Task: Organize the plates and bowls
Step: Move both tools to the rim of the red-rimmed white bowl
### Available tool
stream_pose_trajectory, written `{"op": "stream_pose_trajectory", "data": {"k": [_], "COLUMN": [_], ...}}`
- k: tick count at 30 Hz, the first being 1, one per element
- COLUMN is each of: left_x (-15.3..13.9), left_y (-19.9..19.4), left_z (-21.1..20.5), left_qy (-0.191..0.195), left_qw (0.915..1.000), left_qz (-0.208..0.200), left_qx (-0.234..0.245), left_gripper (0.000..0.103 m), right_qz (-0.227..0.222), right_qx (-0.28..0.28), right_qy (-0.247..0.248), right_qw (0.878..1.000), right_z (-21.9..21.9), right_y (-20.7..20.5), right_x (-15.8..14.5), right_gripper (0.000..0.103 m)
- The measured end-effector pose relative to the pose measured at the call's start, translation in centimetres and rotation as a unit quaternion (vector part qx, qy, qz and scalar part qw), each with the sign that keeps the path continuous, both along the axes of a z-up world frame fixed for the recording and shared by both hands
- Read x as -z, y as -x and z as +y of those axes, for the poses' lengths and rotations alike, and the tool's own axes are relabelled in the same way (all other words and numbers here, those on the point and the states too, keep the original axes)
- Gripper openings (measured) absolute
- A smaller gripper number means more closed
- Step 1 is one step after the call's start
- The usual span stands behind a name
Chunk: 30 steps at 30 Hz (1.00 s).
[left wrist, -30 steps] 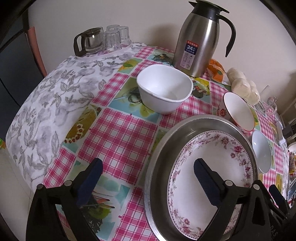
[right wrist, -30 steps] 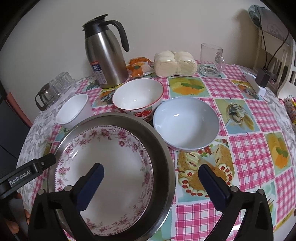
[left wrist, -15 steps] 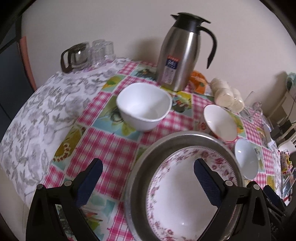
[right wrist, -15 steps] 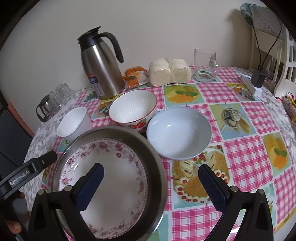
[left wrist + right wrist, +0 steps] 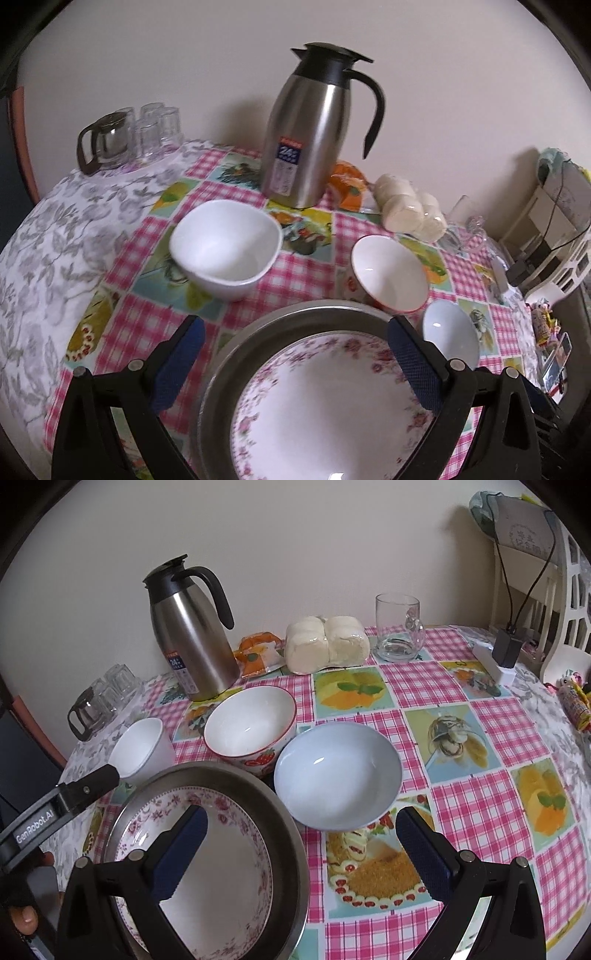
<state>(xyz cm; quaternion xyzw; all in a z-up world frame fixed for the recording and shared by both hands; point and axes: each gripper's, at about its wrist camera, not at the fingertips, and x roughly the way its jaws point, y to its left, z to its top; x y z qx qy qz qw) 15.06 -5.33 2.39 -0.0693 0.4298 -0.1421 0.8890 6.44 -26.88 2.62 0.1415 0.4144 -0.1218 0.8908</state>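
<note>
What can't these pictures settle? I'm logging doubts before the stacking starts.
- Floral plate: near edge cut off by both views' bottom borders and the right gripper.
- Steel basin: near rim out of frame.
- Thermos label: print too small.
- Left gripper: only one finger visible in the right view.

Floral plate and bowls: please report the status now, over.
Left gripper open, right gripper open, both empty. Pink floral plate sits in round steel basin; three bowls loose on table. Nothing blocking.
</note>
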Motion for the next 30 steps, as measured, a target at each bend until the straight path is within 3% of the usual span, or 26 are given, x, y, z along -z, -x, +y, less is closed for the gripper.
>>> {"op": "stream_pose_trajectory", "data": {"k": [5, 10, 16, 20, 27, 30], "left_x": [-0.4, 0.3, 0.9, 1.0, -0.7, -0.7], "left_y": [-0.1, -1.3, -2.3, -3.6, -6.2, -7.7], "left_z": [-0.7, -1.0, -1.9, -2.4, -4.5, -5.6], "left_qy": [-0.023, -0.027, -0.021, 0.003, -0.007, -0.008], "left_qw": [0.9996, 0.9996, 0.9992, 0.9985, 0.9978, 0.9956], "left_qz": [-0.017, 0.007, 0.028, 0.042, 0.029, 0.051], "left_qx": [0.008, 0.008, 0.020, 0.036, 0.059, 0.078], "left_gripper": [0.099, 0.099, 0.099, 0.099, 0.099, 0.099], "right_qz": [0.000, 0.006, 0.012, 0.016, 0.015, 0.016], "right_qx": [0.006, 0.013, 0.015, 0.010, -0.009, -0.017], "right_qy": [-0.005, -0.016, -0.023, -0.014, -0.015, -0.022], "right_qw": [1.000, 1.000, 1.000, 1.000, 1.000, 0.999], "right_z": [-0.5, -1.5, -2.2, -2.7, -3.9, -4.2], "right_y": [-1.1, -2.2, -3.5, -4.6, -7.1, -8.3], "right_x": [-0.1, 0.1, 0.2, -0.1, -0.9, -1.1], "right_gripper": [0.103, 0.103, 0.103, 0.103, 0.103, 0.103]}}
